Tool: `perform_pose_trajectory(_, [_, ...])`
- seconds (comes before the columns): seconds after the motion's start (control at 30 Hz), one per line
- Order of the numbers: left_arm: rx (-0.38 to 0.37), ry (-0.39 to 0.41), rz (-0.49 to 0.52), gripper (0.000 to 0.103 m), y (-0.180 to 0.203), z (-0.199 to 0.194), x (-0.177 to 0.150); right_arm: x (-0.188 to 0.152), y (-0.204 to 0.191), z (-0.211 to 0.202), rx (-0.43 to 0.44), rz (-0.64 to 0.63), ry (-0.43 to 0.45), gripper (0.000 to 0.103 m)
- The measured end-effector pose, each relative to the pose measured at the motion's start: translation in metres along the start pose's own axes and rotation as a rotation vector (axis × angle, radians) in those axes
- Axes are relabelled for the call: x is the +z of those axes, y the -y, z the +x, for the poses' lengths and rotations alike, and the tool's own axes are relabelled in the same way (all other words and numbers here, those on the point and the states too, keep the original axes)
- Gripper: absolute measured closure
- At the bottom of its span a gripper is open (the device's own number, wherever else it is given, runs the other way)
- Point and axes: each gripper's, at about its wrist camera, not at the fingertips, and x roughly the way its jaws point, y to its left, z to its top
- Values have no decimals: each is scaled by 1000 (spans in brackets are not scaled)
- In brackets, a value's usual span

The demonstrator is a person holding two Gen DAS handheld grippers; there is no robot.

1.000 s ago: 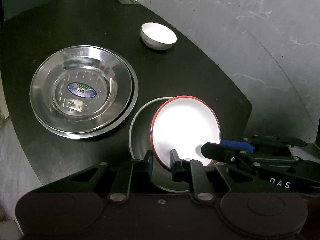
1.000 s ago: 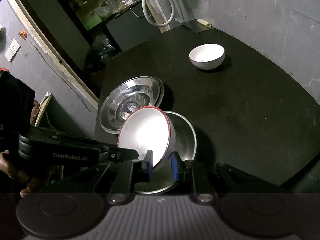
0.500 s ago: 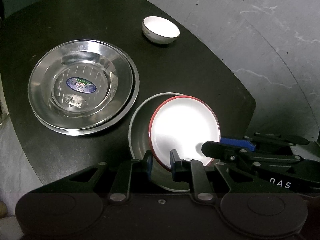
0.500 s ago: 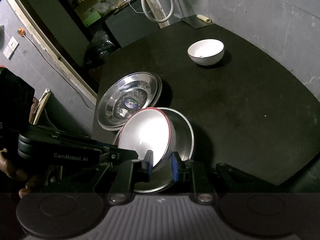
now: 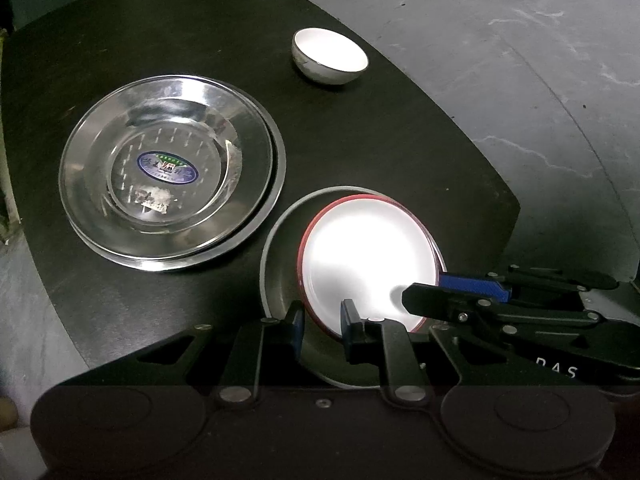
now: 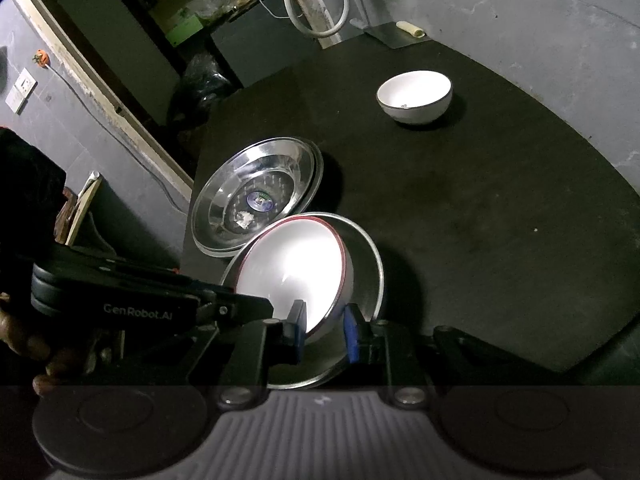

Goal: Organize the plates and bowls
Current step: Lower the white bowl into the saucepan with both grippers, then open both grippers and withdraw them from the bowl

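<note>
Left wrist view, left gripper (image 5: 322, 322) and right gripper (image 6: 323, 330) both clamped on red-rimmed bowl (image 5: 368, 264), bowl unmoved inside steel plate (image 5: 276, 272), stacked steel plates (image 5: 168, 196) ahead-left as before.

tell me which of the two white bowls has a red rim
The red-rimmed bowl, held by both hand-held grippers over the steel plate. The other white bowl stands alone farther back on the table and has no red rim.
</note>
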Motion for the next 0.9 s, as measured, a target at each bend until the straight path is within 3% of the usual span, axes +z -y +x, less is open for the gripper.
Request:
perform_pose_trajectory(0.7, [13,5,8,70,0,-5,5,-1,1,-3,1,1,7,77])
perform_pose_trajectory(0.9, [13,31,38,51,6,-15,8,1,2,-7,-5,3,24,76])
